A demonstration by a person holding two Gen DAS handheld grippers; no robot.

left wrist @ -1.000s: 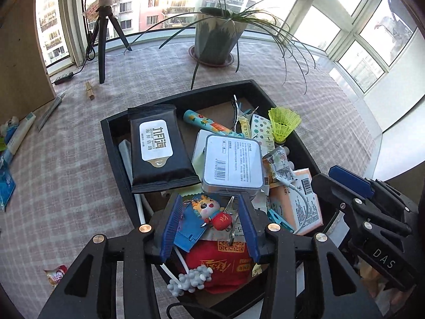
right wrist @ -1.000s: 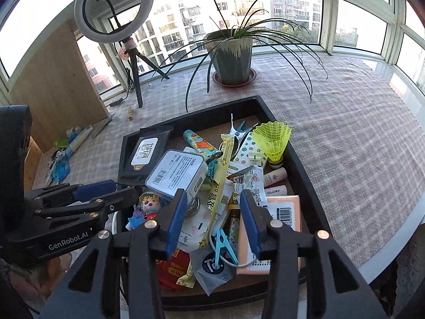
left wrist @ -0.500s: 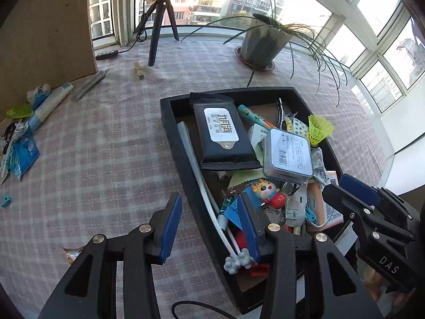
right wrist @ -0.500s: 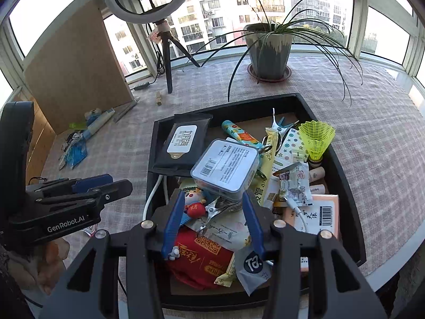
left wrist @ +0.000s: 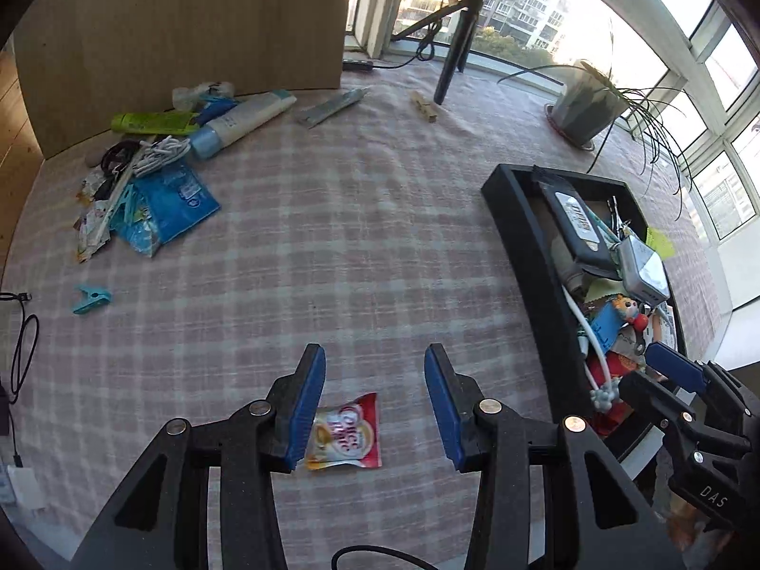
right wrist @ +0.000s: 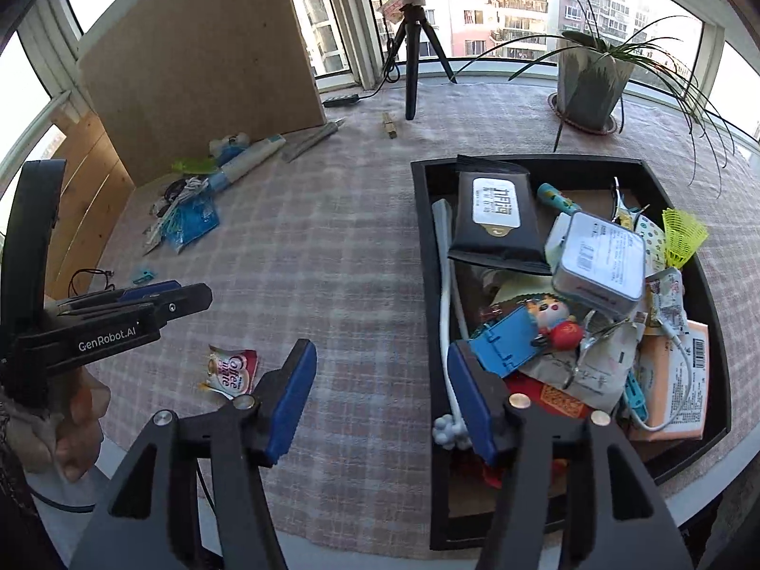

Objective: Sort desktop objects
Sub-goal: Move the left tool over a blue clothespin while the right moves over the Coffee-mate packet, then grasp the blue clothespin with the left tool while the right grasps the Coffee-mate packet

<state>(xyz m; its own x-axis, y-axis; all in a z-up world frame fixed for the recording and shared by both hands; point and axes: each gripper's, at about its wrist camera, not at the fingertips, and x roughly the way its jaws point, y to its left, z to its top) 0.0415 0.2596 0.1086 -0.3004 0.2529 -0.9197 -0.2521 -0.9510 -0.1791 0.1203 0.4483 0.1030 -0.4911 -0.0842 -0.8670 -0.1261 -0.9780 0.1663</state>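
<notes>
A red and white coffee creamer sachet lies flat on the checked cloth. My left gripper hangs over it, open, with the sachet below the gap, close to the left finger and not pinched. In the right wrist view the sachet is left of my right gripper. Its jaws are opening, and only cloth shows between them. Its right finger stands at the left wall of the black tray. The tray is heaped with a black wipes pack, a tin box, a doll on a blue card and more.
A heap of tubes, blue packets and a cable lies at the far left before a wooden board. A teal clip lies alone on the cloth. A tripod, a clothespin and a potted plant stand at the back.
Both grippers have moved left off the tray. The left one now hangs over the cloth and the sachet. The right one's jaws have spread wider, at the tray's left wall.
</notes>
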